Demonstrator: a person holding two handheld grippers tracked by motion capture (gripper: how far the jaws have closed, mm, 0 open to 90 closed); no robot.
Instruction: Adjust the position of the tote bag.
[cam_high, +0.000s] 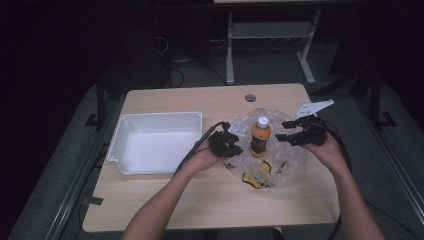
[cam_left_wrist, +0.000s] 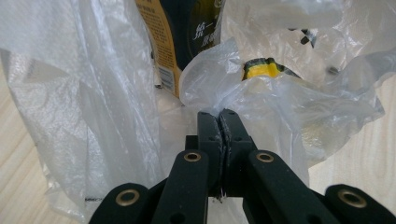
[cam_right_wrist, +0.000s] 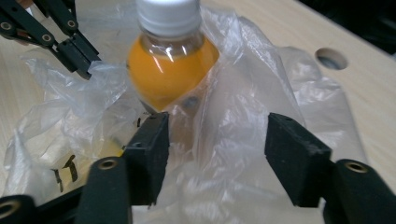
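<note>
Wooden table (cam_high: 165, 200) bears white tray (cam_high: 155, 142), plastic bag (cam_high: 292, 160).

The black two-jaw left gripper (cam_high: 231, 141) sits left of centre, jaws pinched together. The black two-jaw right gripper (cam_high: 286, 131), farther right, holds its jaws wide apart.

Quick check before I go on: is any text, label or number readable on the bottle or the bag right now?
Bottle label: printed characters in the left gripper view, too blurred and cropped to read.
Barcode strip on that label: too small to read.
Plastic bag: a tiny line of print near its lower edge, unreadable.
Bag in the right gripper view: dark marks, blurred, not legible.
Nothing can be quoted with confidence.
</note>
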